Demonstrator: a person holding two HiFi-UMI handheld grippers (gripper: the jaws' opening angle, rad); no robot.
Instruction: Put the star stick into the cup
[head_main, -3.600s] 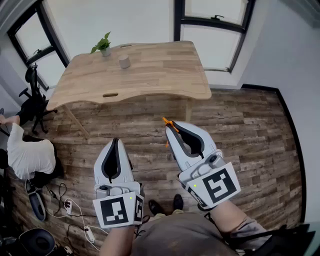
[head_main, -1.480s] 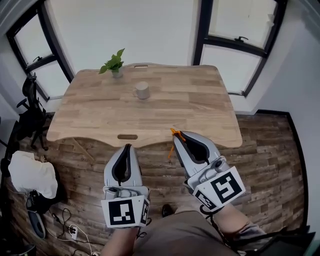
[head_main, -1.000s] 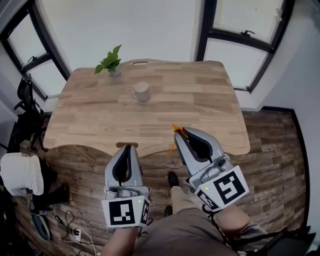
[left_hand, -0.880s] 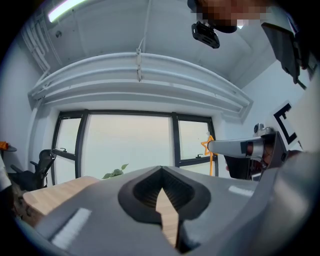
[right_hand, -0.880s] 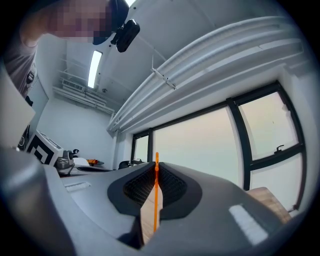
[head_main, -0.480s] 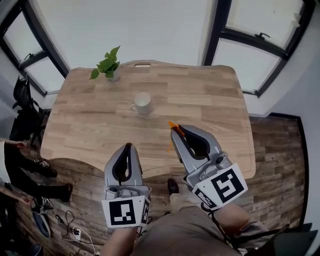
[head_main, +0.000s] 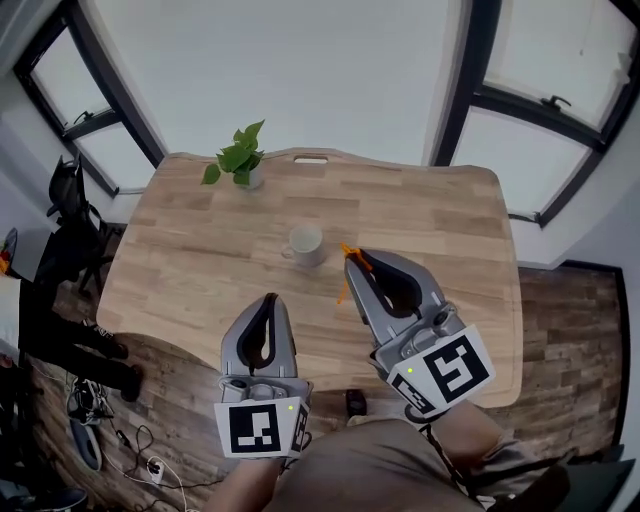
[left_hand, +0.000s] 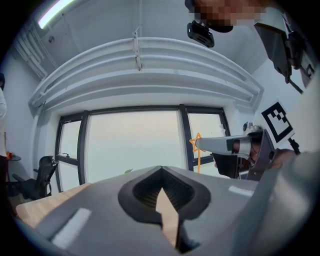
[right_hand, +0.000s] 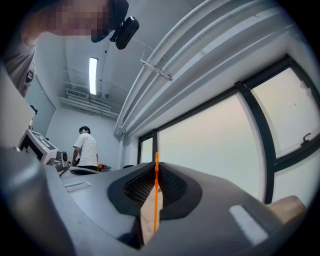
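Note:
A pale cup (head_main: 305, 243) with its handle to the left stands on the wooden table (head_main: 190, 250). My right gripper (head_main: 352, 262) is shut on the orange star stick (head_main: 345, 278), held just right of the cup and above the tabletop. In the right gripper view the stick (right_hand: 156, 192) runs upright between the closed jaws. From the left gripper view I see the star (left_hand: 194, 143) at the tip of the right gripper (left_hand: 200, 145). My left gripper (head_main: 269, 303) is shut with nothing in it, over the table's near edge.
A small potted plant (head_main: 240, 162) stands at the table's far left. Large windows run behind the table. An office chair (head_main: 72, 215) and a person's legs (head_main: 70, 350) are left of the table on the wood floor. A person in a white shirt (right_hand: 86, 148) stands far off.
The view has closed in on the table. Both grippers now hang over the tabletop, and the right one with the stick has come close beside the cup.

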